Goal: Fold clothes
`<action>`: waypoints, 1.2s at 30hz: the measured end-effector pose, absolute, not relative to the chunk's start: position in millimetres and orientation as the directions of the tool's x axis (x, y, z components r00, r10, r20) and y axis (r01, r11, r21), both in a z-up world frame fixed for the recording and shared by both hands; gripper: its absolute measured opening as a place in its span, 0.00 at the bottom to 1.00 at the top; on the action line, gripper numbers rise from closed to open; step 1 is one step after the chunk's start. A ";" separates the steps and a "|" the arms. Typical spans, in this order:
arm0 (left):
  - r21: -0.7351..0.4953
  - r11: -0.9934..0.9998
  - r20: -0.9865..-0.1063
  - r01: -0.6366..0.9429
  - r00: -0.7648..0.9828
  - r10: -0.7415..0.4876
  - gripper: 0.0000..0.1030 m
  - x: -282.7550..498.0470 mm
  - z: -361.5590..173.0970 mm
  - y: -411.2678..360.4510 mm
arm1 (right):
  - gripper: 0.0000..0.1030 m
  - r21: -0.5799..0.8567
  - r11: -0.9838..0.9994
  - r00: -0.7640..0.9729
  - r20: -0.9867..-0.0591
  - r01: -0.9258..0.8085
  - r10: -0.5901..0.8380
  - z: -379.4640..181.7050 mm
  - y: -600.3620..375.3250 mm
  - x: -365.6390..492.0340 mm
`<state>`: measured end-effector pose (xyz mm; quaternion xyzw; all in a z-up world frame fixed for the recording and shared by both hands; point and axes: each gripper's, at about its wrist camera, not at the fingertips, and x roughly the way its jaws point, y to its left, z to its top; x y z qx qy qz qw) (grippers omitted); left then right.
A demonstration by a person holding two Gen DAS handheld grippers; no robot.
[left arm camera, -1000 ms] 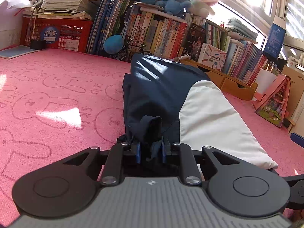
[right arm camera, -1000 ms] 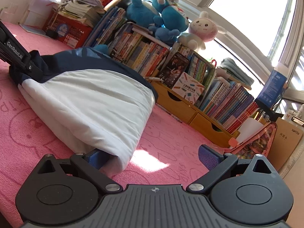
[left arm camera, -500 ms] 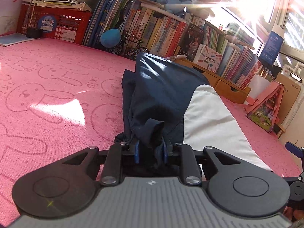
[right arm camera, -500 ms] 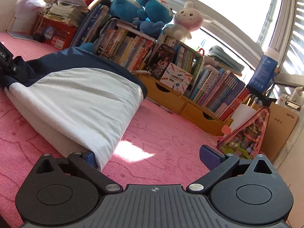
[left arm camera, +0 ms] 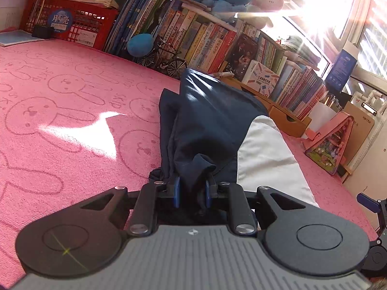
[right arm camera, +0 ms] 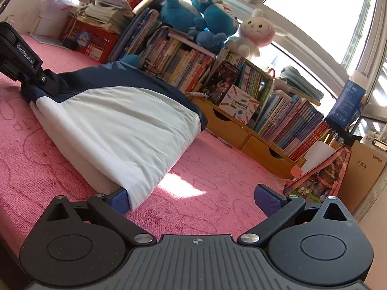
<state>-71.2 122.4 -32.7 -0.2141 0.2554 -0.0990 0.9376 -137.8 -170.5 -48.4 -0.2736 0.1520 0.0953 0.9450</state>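
A navy and white garment (left arm camera: 217, 120) (right arm camera: 121, 118) lies folded lengthwise on the pink bunny-print mat (left arm camera: 60, 120). My left gripper (left arm camera: 192, 189) is shut on a bunched navy corner at the garment's near end; in the right wrist view the same left gripper (right arm camera: 36, 79) shows at the far left, gripping the navy cloth. My right gripper (right arm camera: 193, 199) stands open low over the mat, and its left pad (right arm camera: 118, 200) touches the white folded corner. Nothing is between its fingers.
Shelved books (right arm camera: 193, 67) with plush toys (right arm camera: 208, 17) on top line the far edge, beside wooden drawers (right arm camera: 241, 135) and a red crate (left arm camera: 79, 26). A pink case (right arm camera: 321, 171) and a cardboard box (right arm camera: 365, 169) stand at the right. A toy bicycle (left arm camera: 164, 60) stands near the garment's far end.
The left gripper has rolled a little while keeping its hold on the navy corner. The right gripper has drifted slightly rightward, so less of the white fold lies over its left pad.
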 end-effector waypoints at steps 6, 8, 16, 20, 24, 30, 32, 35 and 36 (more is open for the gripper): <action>-0.490 0.867 -0.408 0.085 0.857 -0.315 0.20 -74.4 -35.6 127.1 | 1.00 -0.241 0.852 0.814 -0.494 -0.465 0.305 -13.2 -212.7 -141.3; -0.501 0.861 -0.399 0.084 0.860 -0.317 0.20 -75.5 -36.3 128.0 | 0.96 -0.118 0.861 0.788 -0.479 -0.495 0.387 7.6 -221.2 -135.6; -0.544 0.834 -0.377 0.091 0.861 -0.340 0.20 -77.8 -38.7 134.1 | 0.27 0.018 0.828 0.691 -0.541 -0.561 0.480 39.9 -105.3 -12.8; -0.543 0.834 -0.367 0.101 0.864 -0.343 0.20 -80.7 -39.1 134.8 | 0.27 0.006 0.805 0.635 -0.611 -0.594 0.473 25.0 -35.1 53.4; -0.529 0.841 -0.355 0.112 0.871 -0.340 0.19 -84.8 -39.3 133.9 | 0.24 0.030 0.821 0.580 -0.693 -0.570 0.428 0.7 6.3 104.3; -0.535 0.837 -0.348 0.115 0.872 -0.343 0.19 -85.3 -38.0 135.5 | 0.21 -0.001 0.815 0.575 -0.710 -0.579 0.407 -19.5 29.4 132.0; -0.534 0.837 -0.346 0.120 0.872 -0.346 0.19 -85.5 -37.4 135.6 | 0.21 -0.005 0.813 0.580 -0.703 -0.583 0.412 -22.8 36.3 139.1; -0.532 0.838 -0.345 0.125 0.872 -0.349 0.19 -86.2 -36.6 135.4 | 0.21 0.051 0.823 0.567 -0.700 -0.565 0.433 -24.1 41.9 157.4; -0.533 0.837 -0.344 0.127 0.871 -0.351 0.19 -86.6 -36.5 135.9 | 0.25 0.087 0.827 0.556 -0.700 -0.556 0.448 -22.3 40.7 163.8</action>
